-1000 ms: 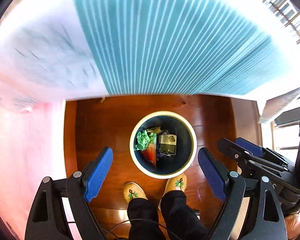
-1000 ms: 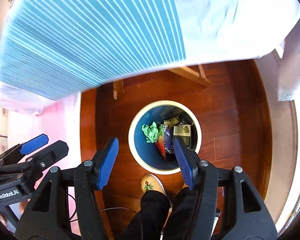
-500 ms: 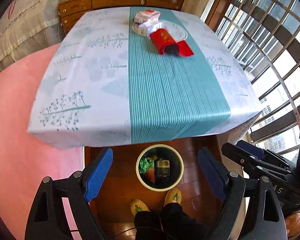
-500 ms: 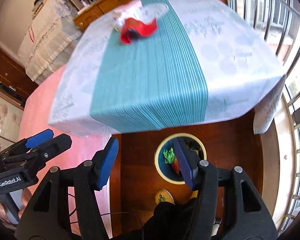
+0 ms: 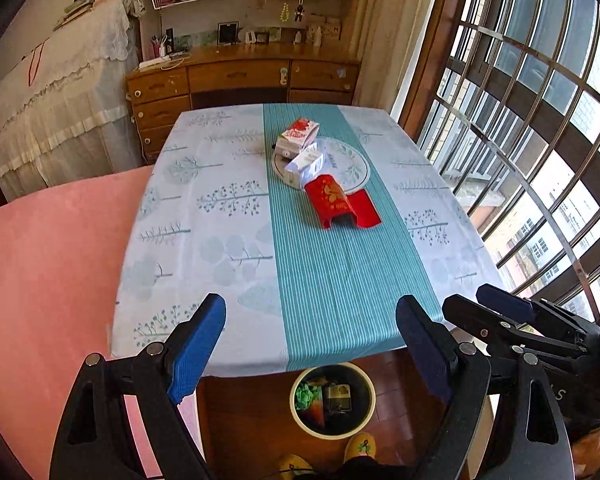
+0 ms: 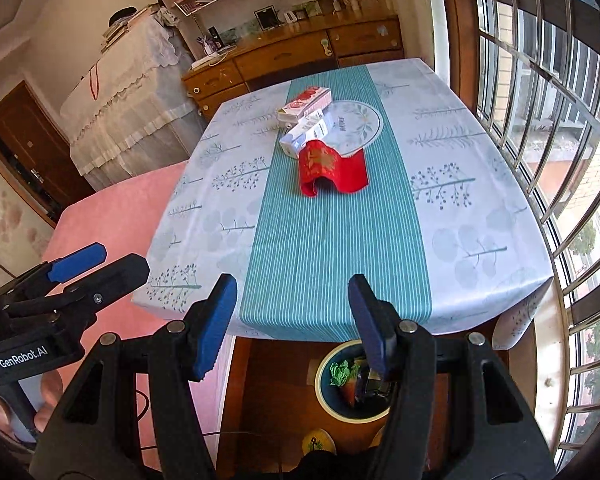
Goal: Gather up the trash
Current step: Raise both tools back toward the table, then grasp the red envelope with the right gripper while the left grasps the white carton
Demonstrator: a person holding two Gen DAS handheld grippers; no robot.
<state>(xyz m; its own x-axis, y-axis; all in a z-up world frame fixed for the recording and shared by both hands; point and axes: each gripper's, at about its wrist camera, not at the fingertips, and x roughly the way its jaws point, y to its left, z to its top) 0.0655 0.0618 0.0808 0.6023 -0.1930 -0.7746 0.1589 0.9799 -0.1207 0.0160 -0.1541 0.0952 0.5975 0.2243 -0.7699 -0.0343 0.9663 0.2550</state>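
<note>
On the table's teal runner lie a red box (image 5: 333, 201) (image 6: 320, 168) with its flap open, a white and blue carton (image 5: 305, 163) (image 6: 308, 130) and a red and white carton (image 5: 298, 134) (image 6: 306, 105). A round bin (image 5: 333, 400) (image 6: 354, 386) holding green crumpled paper and other trash stands on the wood floor under the table's near edge. My left gripper (image 5: 312, 344) hangs open and empty above that edge. Beside it my right gripper (image 6: 292, 316) (image 5: 504, 316) is open too, narrower, with nothing between its pads.
A round placemat (image 5: 348, 164) lies behind the cartons. A pink bed (image 5: 48, 260) borders the table on the left, barred windows (image 5: 540, 120) on the right, a wooden dresser (image 5: 240, 80) behind. The person's slippered feet (image 5: 360, 446) stand by the bin.
Both grippers have risen from low over the bin to above the table's near edge and tilted up, so the tabletop with its boxes has come into view. Neither gripper's opening has changed.
</note>
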